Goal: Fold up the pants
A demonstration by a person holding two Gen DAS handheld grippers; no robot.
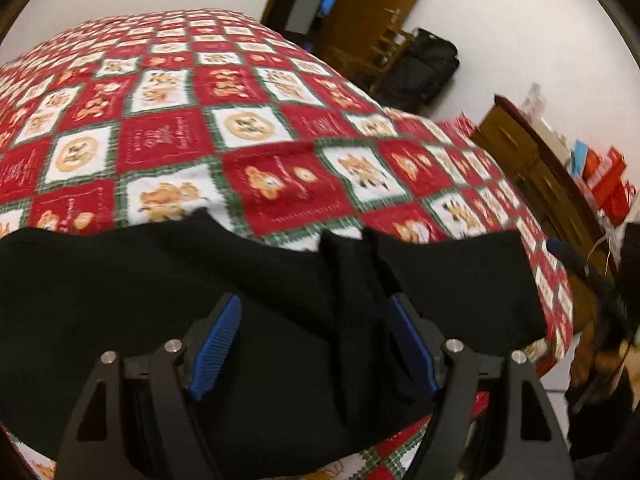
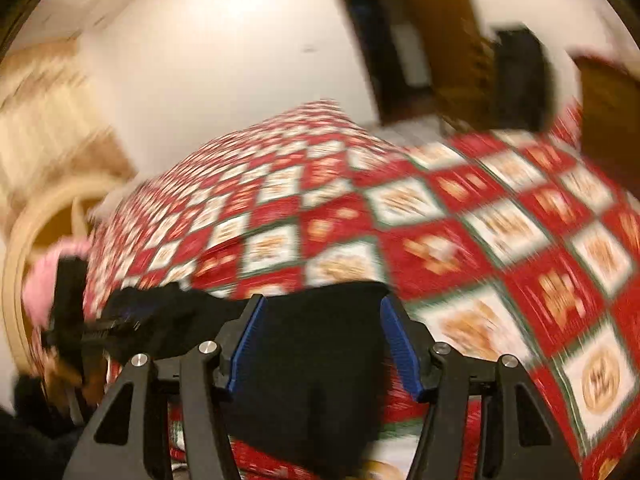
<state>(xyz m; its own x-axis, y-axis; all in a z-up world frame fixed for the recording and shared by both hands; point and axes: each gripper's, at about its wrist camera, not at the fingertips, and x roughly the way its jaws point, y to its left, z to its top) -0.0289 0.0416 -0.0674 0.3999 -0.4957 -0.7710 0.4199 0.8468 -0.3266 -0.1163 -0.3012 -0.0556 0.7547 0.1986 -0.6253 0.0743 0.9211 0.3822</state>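
I'm scanning for anything readable and finding nothing: the red squares of the tablecloth (image 1: 280,128) carry cursive script, but it's too blurred to make out, and the right wrist view is smeared throughout.

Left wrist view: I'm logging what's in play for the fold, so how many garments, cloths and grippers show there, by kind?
Black pants: 1
Red-and-white checked tablecloth: 1
Left gripper, open over the pants: 1
Right gripper, blurred at the right edge: 1
Total: 4
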